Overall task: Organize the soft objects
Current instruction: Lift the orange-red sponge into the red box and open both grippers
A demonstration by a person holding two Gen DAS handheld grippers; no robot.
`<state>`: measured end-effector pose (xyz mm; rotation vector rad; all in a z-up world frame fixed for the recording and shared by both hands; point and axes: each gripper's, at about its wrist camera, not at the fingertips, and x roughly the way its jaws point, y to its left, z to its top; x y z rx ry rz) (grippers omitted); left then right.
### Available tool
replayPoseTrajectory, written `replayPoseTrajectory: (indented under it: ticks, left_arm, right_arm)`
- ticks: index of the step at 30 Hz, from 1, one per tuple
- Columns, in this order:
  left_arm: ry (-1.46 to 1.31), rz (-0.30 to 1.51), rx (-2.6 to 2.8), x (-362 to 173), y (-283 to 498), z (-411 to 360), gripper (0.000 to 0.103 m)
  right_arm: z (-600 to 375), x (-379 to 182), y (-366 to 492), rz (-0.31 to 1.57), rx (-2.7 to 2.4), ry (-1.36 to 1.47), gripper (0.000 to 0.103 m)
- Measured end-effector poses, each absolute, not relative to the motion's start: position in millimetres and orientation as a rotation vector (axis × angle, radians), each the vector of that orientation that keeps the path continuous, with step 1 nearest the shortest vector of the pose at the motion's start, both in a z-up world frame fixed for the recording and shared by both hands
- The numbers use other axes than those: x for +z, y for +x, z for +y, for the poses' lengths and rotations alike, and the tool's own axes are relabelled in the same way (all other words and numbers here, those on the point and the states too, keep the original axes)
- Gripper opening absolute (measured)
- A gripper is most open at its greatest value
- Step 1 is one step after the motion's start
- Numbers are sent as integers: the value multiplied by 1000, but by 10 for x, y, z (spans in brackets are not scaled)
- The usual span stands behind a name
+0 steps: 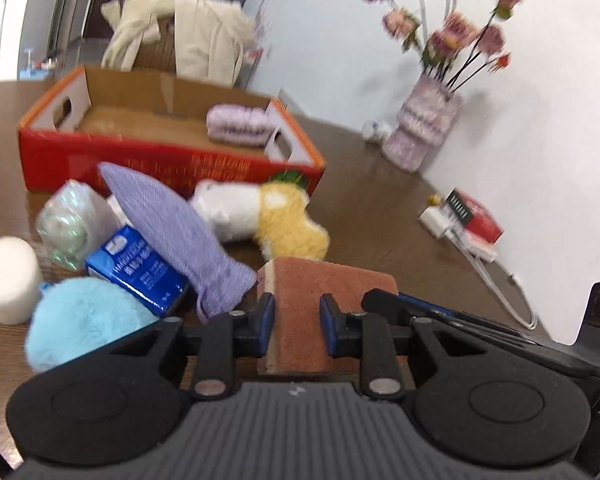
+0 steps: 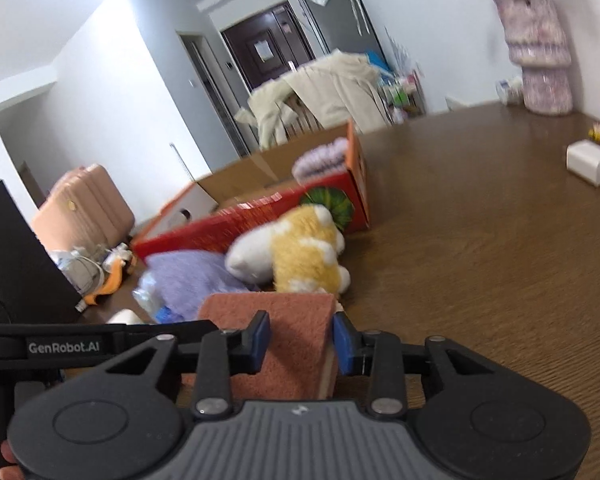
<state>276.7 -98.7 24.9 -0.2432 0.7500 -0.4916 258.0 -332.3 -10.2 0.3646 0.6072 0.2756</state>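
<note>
Both grippers on the same sponge [image 1: 324, 300] here, terracotta top, pale foam underneath. Left gripper [image 1: 297, 322] pinching it from both sides, blue pads [image 1: 266, 322] tight against the edges. Right gripper [image 2: 301, 340] clamped on it too, left pad digging into the fuzzy top, right pad on the side edge. Sponge sitting low over the brown table [image 2: 480, 280], can't tell if it's touching the wood or lifted a bit.

Rest of the soft stuff piled just beyond: purple knit pouch [image 1: 172, 236] leaning over a blue tissue pack [image 1: 140, 270], fluffy blue ball [image 1: 80, 320] at the near left, white roll [image 1: 8, 280] beside it, crinkly bagged thing [image 1: 70, 224] behind. Yellow-and-white plush [image 1: 276, 220] lying right in front of the red box [image 1: 172, 160]. One purple rolled towel [image 1: 240, 124] already inside the box, far right corner. Vase [image 1: 422, 128] of pink flowers over by the wall, a bit blurry.
</note>
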Motion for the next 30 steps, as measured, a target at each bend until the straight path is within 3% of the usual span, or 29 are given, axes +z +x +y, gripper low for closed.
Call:
replayPoseTrajectory:
  ticks: [19, 30]
  left_arm:
    - [-269, 499, -491, 916, 1441, -488, 25]
    - [-303, 470, -463, 1051, 1773, -170, 25]
  right_arm:
    - [-2875, 723, 1329, 365, 326, 283, 33]
    - [-2570, 906, 1564, 348, 360, 247, 33]
